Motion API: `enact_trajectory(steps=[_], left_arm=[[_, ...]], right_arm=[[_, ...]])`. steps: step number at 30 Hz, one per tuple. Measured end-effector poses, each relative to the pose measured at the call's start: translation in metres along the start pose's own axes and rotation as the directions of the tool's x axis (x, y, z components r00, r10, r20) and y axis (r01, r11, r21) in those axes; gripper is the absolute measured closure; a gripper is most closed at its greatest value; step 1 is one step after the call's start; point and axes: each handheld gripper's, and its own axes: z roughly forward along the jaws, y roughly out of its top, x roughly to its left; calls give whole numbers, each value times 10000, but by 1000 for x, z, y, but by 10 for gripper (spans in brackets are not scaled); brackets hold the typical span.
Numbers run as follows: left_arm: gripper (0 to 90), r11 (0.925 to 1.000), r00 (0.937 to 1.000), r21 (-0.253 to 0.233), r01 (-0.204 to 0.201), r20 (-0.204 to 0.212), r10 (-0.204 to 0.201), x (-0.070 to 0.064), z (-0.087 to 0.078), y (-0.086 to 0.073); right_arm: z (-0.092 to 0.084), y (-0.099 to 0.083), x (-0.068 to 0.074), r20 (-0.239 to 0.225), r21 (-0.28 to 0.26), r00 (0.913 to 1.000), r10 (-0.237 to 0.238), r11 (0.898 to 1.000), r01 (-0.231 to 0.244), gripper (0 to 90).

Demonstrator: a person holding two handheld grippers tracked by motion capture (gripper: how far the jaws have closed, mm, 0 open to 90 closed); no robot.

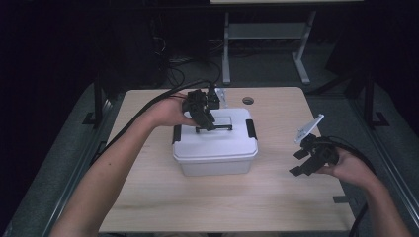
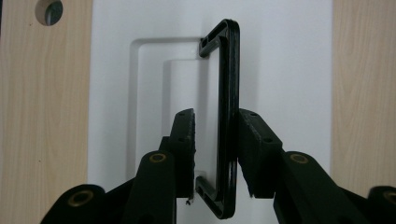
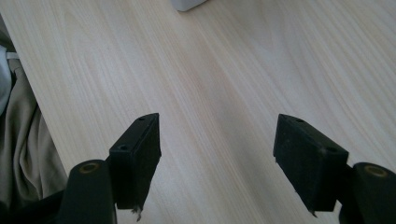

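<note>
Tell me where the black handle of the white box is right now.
In the high view the black handle stands raised at the middle of the white box's lid, mid-table. The left gripper straddles it, one pad touching, the other apart.

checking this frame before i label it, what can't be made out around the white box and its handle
- White plastic lidded box: contents hidden by its opaque lid in the high view.
- Black carry handle: its lower end is cut off by the bottom edge and the jaws in the left gripper view.
- Left gripper: in the high view the hand and gripper body cover the handle, so contact there can't be judged.
- Box corner: cut off by the top edge in the right gripper view.
</note>
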Motion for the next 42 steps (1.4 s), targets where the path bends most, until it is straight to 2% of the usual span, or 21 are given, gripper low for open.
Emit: enact_trajectory(steps=[4,12,21,25,30,42], left_arm=[[597,9998,9998,-105,186,-88,-187,-1,-6,-4],[579,9978,9989,-517,423,-164,-432,-5,-23,-17],[552,9952,9975,-715,675,-172,-689,-5,-34,-30],[538,9918,9957,-925,880,-192,-901,-6,-37,-37],[537,9922,9950,-828,930,-294,-957,-8,-41,-46],[523,9866,9904,-1073,1230,-504,-1290,-15,-54,-68]], right_arm=[[0,4,-1,58,28,10000,-54,10000,54,312],[-2,10,-1,139,-22,9999,-82,10000,82,310],[-3,13,-2,171,15,9998,-105,9999,105,305],[-5,13,-3,250,-62,9997,-79,9999,81,306],[-6,14,-3,275,-23,9996,-59,10000,60,306],[-7,17,-2,301,20,9995,-88,10000,88,304]])
